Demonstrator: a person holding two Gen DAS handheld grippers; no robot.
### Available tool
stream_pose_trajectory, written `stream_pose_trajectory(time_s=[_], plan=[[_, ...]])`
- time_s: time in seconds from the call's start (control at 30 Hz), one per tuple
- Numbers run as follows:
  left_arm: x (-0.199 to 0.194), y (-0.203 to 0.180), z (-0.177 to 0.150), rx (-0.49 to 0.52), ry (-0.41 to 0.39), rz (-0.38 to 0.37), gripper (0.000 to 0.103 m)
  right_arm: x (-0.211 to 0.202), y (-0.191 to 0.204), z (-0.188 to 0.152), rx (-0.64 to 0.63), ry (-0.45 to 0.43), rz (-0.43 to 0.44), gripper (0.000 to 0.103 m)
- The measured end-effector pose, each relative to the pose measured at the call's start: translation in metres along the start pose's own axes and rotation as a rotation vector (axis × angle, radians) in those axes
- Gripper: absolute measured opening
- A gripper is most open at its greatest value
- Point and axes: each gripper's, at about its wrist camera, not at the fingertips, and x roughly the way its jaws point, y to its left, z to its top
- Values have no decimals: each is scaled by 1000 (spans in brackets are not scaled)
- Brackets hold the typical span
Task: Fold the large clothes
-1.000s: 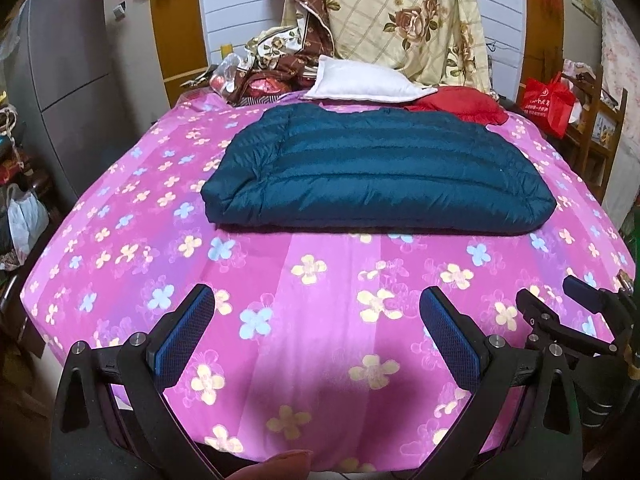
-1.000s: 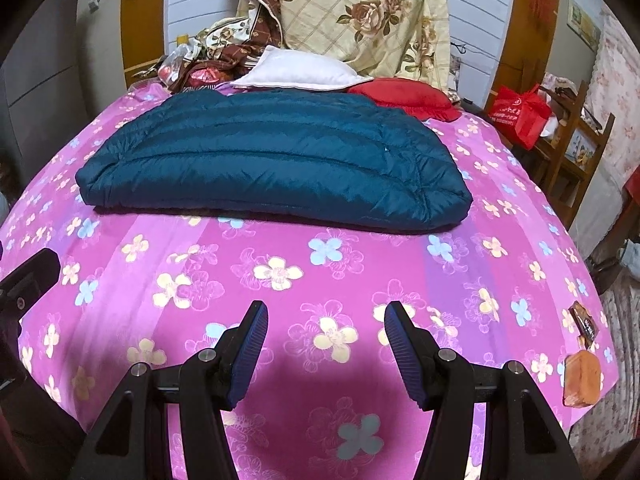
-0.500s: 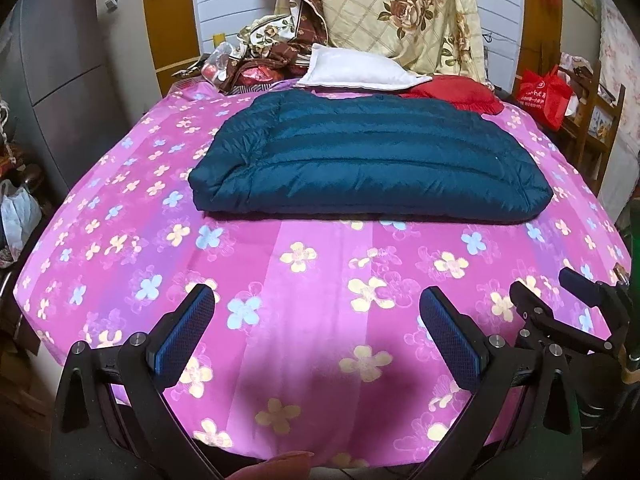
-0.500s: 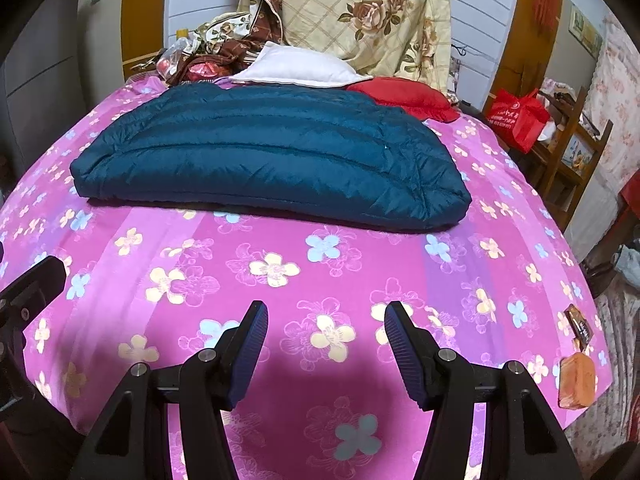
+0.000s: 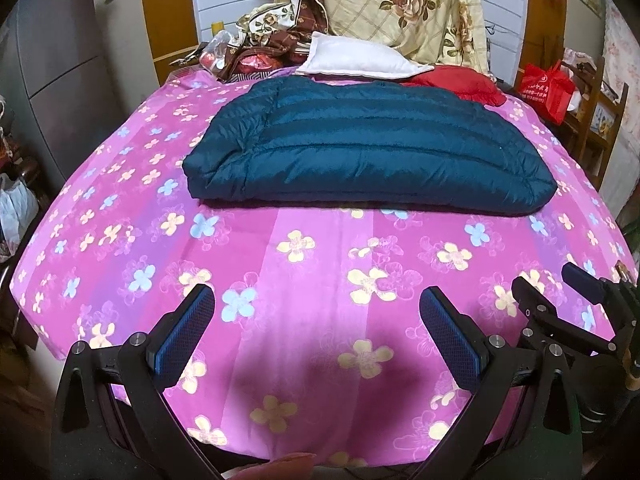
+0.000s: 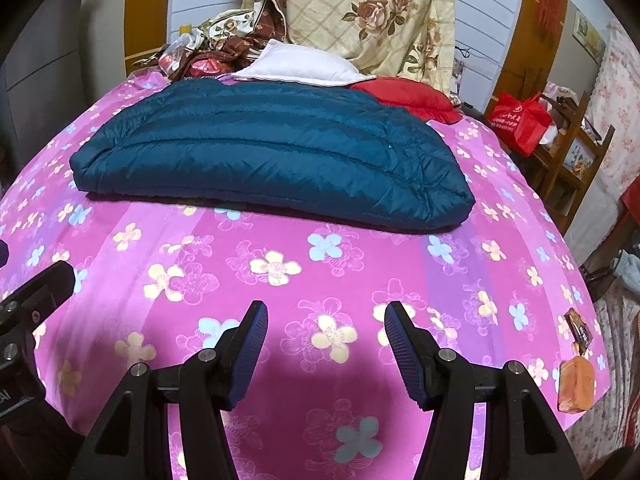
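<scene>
A dark teal quilted down jacket (image 5: 368, 148) lies folded into a flat rectangle across the far middle of the pink flowered bed (image 5: 320, 272); it also shows in the right wrist view (image 6: 264, 160). My left gripper (image 5: 316, 308) is open and empty above the near part of the bed, well short of the jacket. My right gripper (image 6: 326, 324) is open and empty, also over the near bed. The right gripper shows at the right edge of the left wrist view (image 5: 576, 312).
A white pillow (image 5: 360, 58), a red cushion (image 5: 456, 82) and a pile of patterned bedding (image 5: 400, 8) lie behind the jacket. A red bag (image 6: 520, 120) sits on a wooden chair at right. Small snack packets (image 6: 576, 364) lie at the bed's right edge. A grey cabinet (image 5: 60, 64) stands left.
Both grippers have drawn back slightly from the jacket and tilted a little; both stay open and empty. The jacket has not moved.
</scene>
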Motion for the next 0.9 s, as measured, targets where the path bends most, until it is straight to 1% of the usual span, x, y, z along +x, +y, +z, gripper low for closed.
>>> stream_pose_trajectory(time_s=[0.2, 0.5, 0.9], plan=[[6, -2, -3, 3, 20, 0, 103, 3, 0, -1, 3, 10, 5, 58], [15, -7, -8, 11, 56, -22, 103, 4, -1, -1, 11, 13, 11, 59], [16, -9, -11, 11, 65, -42, 102, 4, 2, -2, 13, 20, 29, 59]])
